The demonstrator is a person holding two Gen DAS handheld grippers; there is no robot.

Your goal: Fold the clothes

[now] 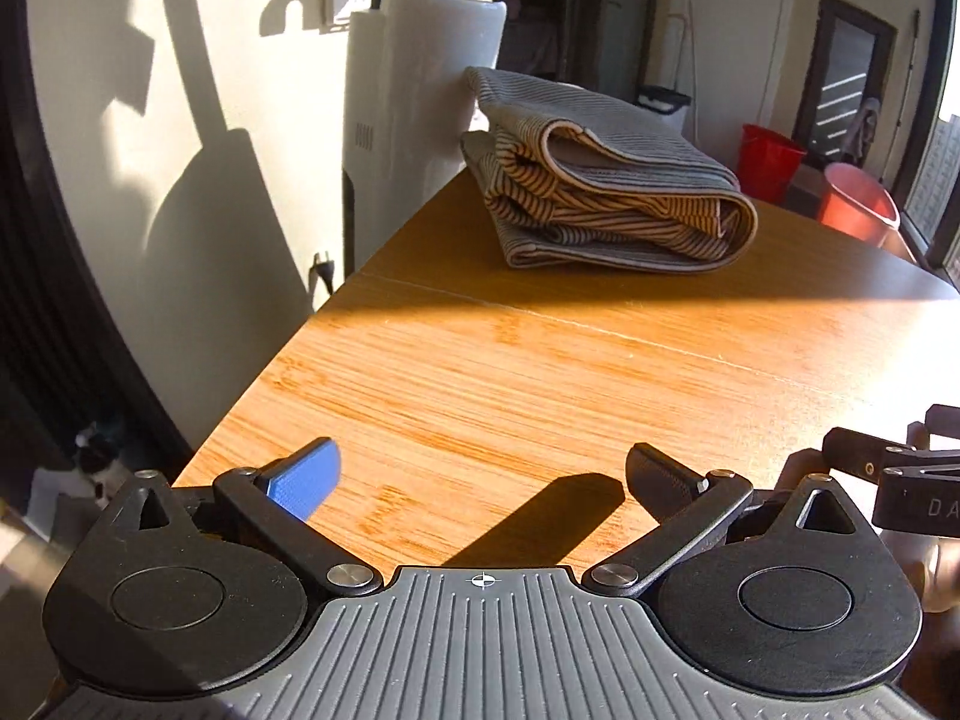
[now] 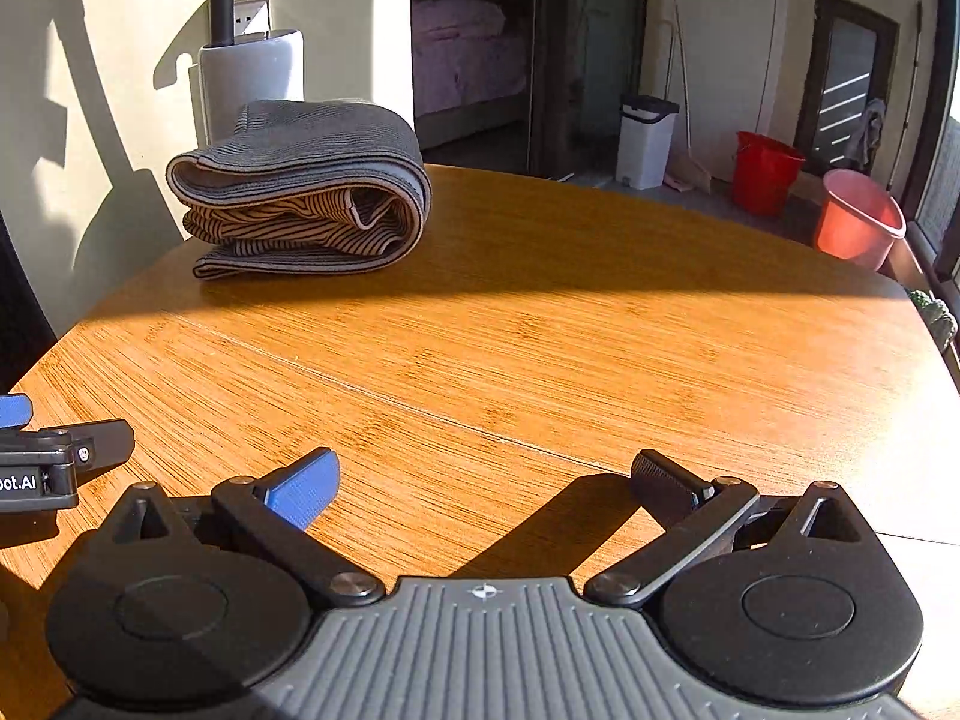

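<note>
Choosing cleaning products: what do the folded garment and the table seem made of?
Folded garment: soft knit fabric, probably cotton, matte, with fine stripes and rounded folds. Table: wood or bamboo-look laminate, smooth with slight sheen; banded grain and a seam show.

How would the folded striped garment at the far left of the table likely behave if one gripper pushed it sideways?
The striped garment looks soft and loosely layered, so it would probably bunch or unfold rather than slide whole. The wooden table looks smooth, so its bottom layer may slip somewhat.

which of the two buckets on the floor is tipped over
The pink bucket, nearest the window: it leans with its mouth showing. The red bucket beside it stands upright.
</note>
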